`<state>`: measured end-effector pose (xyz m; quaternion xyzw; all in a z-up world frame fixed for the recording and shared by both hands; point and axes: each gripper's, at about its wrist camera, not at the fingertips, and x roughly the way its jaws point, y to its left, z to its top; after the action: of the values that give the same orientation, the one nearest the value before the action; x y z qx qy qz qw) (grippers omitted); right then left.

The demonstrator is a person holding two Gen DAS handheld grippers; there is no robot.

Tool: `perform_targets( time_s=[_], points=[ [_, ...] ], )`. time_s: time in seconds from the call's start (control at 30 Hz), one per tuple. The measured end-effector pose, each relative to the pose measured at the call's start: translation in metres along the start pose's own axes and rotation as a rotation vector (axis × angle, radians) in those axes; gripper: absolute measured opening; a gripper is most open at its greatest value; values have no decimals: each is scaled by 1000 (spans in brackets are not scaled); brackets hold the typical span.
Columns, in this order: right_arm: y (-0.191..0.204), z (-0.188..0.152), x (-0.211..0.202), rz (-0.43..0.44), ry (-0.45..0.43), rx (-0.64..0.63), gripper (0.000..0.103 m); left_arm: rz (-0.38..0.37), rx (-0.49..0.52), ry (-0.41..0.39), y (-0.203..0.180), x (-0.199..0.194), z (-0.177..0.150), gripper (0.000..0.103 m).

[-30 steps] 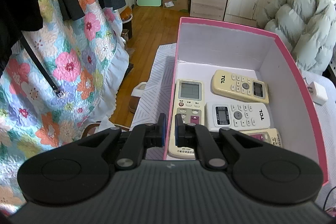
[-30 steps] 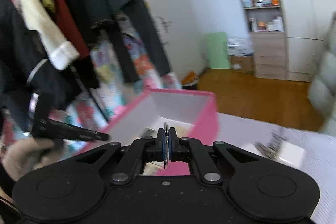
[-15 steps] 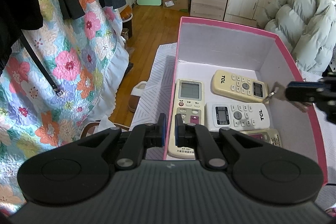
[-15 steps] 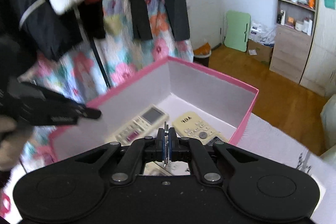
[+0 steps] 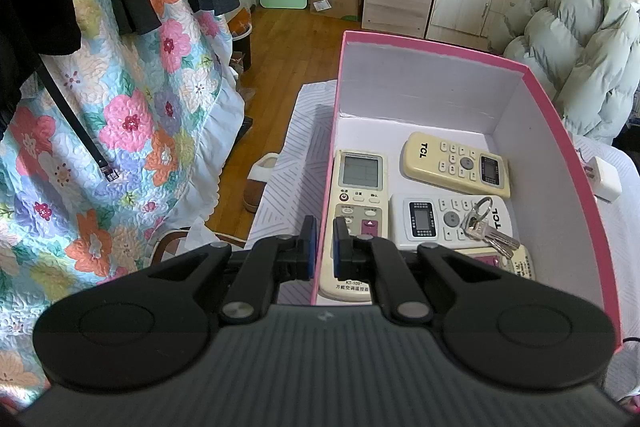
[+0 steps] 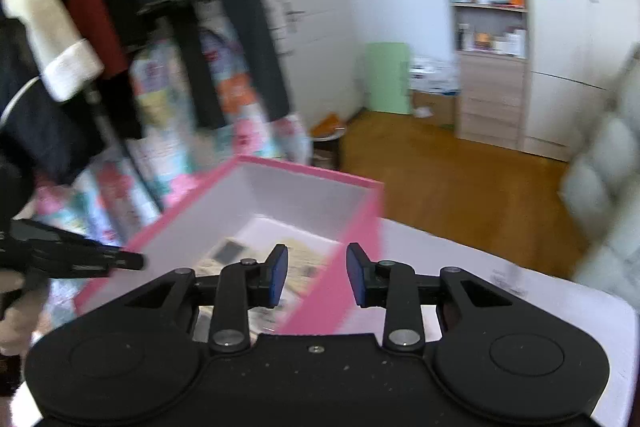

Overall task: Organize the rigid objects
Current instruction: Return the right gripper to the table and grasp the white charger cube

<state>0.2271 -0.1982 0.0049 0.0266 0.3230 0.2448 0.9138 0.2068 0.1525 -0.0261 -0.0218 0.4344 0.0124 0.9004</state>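
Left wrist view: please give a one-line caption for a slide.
Left gripper clamps the pink box wall; keys lie on remotes inside.

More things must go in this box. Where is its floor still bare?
Bare floor in the pink box: the strip between the back wall and the cream TCL remote. The near half is crowded: grey-screen remote, white TCL remote, keys on top.

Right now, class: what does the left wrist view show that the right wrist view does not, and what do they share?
Only the left wrist view shows the keys lying on a white TCL remote and the left gripper clamped on the pink box wall. Only the right wrist view shows the right gripper, jaws opening, nothing between them. Both show the box and remotes inside.
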Motion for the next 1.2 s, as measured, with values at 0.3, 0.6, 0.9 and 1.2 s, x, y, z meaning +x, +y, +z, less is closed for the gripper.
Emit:
perform_targets(
  time_s=[0.3, 0.6, 0.9, 1.2],
  points=[
    [-57, -29, -21, -114, 41, 183, 43, 6, 3, 3, -1, 1, 0, 5],
    [-69, -64, 22, -111, 162, 264, 52, -3, -16, 11, 2, 2, 2, 5],
    [-62, -75, 75, -229, 209, 192, 63, -2, -13, 11, 1, 2, 2, 5],
    [-51, -87, 83, -333, 217, 136, 69, -7, -17, 12, 2, 1, 2, 5]
  ],
)
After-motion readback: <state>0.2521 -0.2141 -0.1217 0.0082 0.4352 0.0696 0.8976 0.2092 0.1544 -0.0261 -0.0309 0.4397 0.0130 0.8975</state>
